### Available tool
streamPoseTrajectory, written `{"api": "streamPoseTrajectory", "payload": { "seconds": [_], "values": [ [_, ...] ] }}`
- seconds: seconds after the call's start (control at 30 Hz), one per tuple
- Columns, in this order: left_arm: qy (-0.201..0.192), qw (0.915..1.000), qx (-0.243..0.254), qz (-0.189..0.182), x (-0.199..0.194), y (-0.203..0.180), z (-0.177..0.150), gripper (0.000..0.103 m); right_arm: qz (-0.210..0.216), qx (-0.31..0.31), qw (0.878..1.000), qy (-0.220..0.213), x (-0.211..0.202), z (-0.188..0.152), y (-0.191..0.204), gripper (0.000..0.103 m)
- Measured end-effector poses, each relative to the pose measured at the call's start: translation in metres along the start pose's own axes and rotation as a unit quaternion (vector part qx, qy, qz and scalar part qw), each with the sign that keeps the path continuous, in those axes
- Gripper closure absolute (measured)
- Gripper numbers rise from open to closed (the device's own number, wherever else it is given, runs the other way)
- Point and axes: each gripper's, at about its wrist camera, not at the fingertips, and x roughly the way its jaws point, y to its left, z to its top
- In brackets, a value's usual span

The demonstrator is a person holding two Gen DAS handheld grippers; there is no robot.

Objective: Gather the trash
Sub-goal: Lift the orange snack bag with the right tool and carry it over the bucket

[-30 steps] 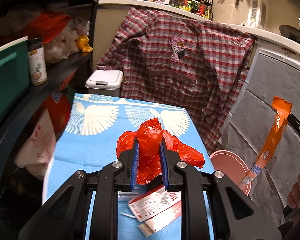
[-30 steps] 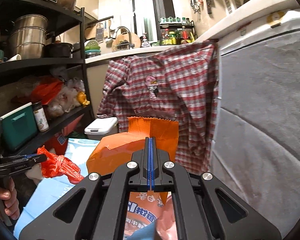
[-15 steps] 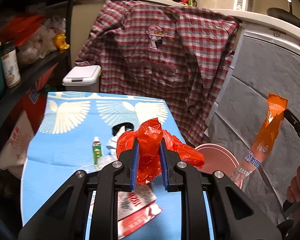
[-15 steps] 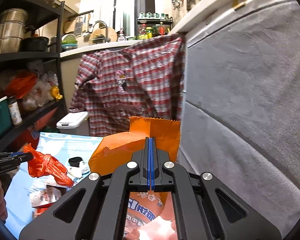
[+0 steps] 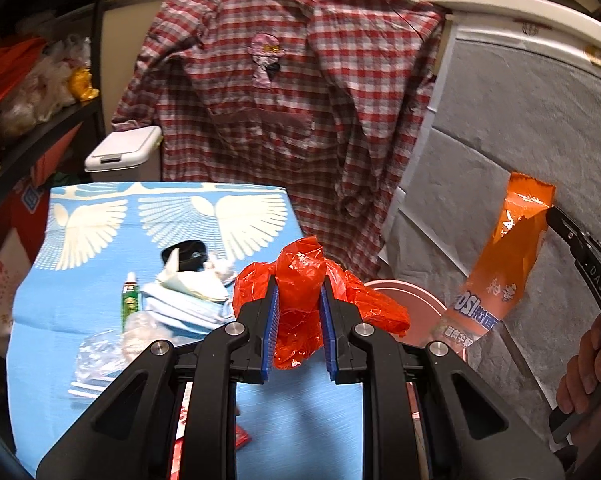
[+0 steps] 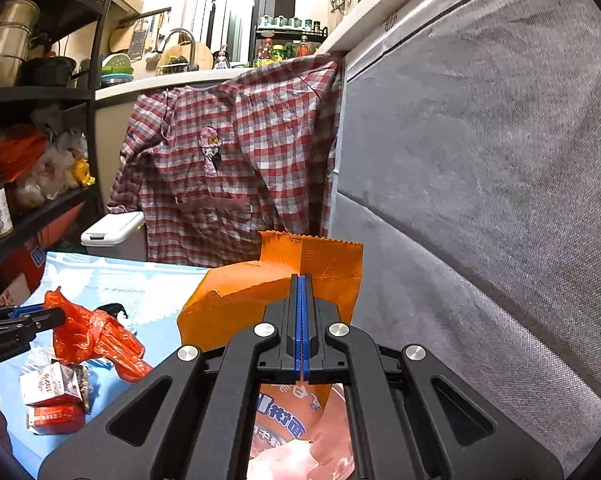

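Left wrist view: left gripper [image 5: 298, 312], fingers pinching a crumpled red plastic bag [image 5: 300, 280] held above the blue cloth-covered table [image 5: 100, 216]. On the cloth, seen only here: a small green tube [image 5: 129, 300], folded pale papers [image 5: 188, 300], clear plastic wrap [image 5: 100, 356] and a black item [image 5: 184, 252] behind them. A pink bin [image 5: 404, 300] stands just beside the table's right edge. At the right, an orange snack packet [image 5: 508, 260] hangs above the bin, gripped at its top; a hand [image 5: 584, 372] shows below. A white lidded bin [image 5: 124, 152] and a plaid shirt [image 5: 284, 100] stand behind.

Right wrist view: right gripper [image 6: 302, 320], fingers pressed together on the top edge of the orange snack packet [image 6: 260, 292], whose lower part hangs over the pink bin [image 6: 300, 464]. Seen only here: two red-and-white cartons [image 6: 52, 392] on the table [image 6: 160, 284], beneath the red plastic bag [image 6: 96, 336] in the left gripper [image 6: 48, 314]. A grey padded wall [image 6: 480, 160] fills the right.
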Motion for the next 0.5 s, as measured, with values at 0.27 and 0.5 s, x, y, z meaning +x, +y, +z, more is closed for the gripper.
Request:
{"api": "streamPoseTrajectory", "payload": {
  "seconds": [0.27, 0.5],
  "values": [
    [0.015, 0.9997, 0.015, -0.006, 0.024, -0.021, -0.005, 0.084, -0.011, 0.0, 1.0, 0.014, 0.013, -0.006, -0.011, 0.103],
    [0.025, 0.9992, 0.027, -0.013, 0.041, -0.034, -0.008, 0.084, -0.02, -0.002, 1.0, 0.023, 0.026, -0.013, -0.017, 0.103]
  ]
}}
